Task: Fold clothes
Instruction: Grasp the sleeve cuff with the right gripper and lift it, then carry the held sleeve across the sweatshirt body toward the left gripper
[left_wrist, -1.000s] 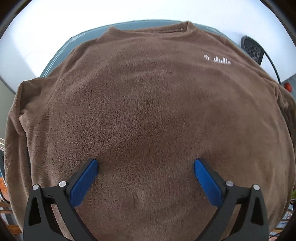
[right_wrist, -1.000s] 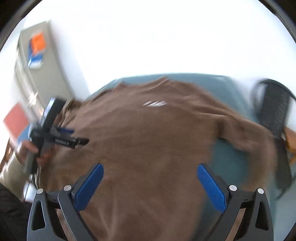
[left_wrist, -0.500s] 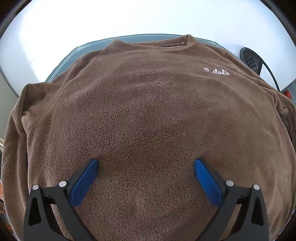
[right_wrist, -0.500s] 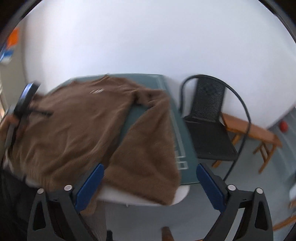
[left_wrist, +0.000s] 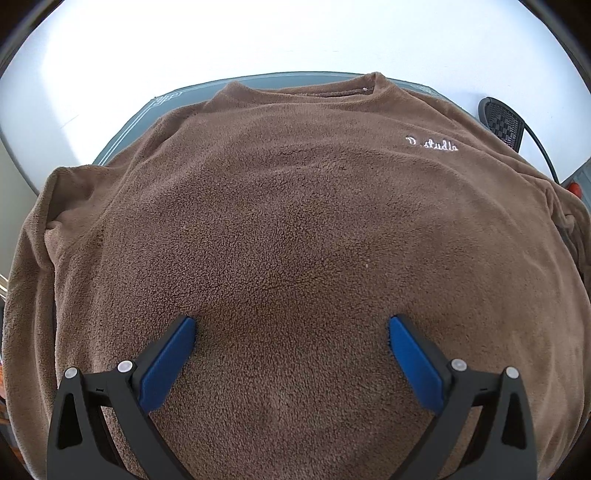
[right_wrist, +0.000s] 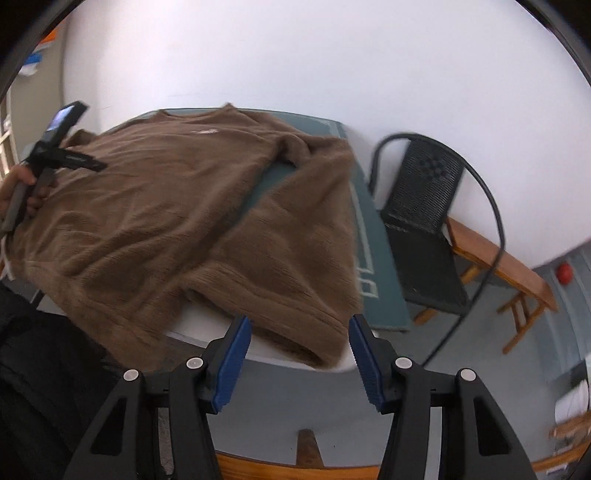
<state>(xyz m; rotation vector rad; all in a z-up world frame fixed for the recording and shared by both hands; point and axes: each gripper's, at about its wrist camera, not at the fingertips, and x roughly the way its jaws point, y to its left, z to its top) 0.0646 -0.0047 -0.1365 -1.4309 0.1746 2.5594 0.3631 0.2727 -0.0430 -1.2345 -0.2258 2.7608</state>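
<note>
Narrowed since before, right tongs (right_wrist: 300, 341) stay empty; left tongs (left_wrist: 291, 343) gape above sweater (left_wrist: 295, 229), collar pointing away.

The fleece sweater (left_wrist: 295, 221) is brown with white stitched lettering (left_wrist: 432, 144). The mat (right_wrist: 369, 236) is teal with a pale line border. The chair (right_wrist: 424, 221) is black mesh.

White wall (right_wrist: 332, 55), black mesh chair (right_wrist: 424, 221) w/ wooden bench (right_wrist: 509, 266) behind.

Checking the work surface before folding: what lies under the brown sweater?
A teal mat on a white table shows beside the brown sweater. Anything beneath its body is hidden by fabric.
</note>
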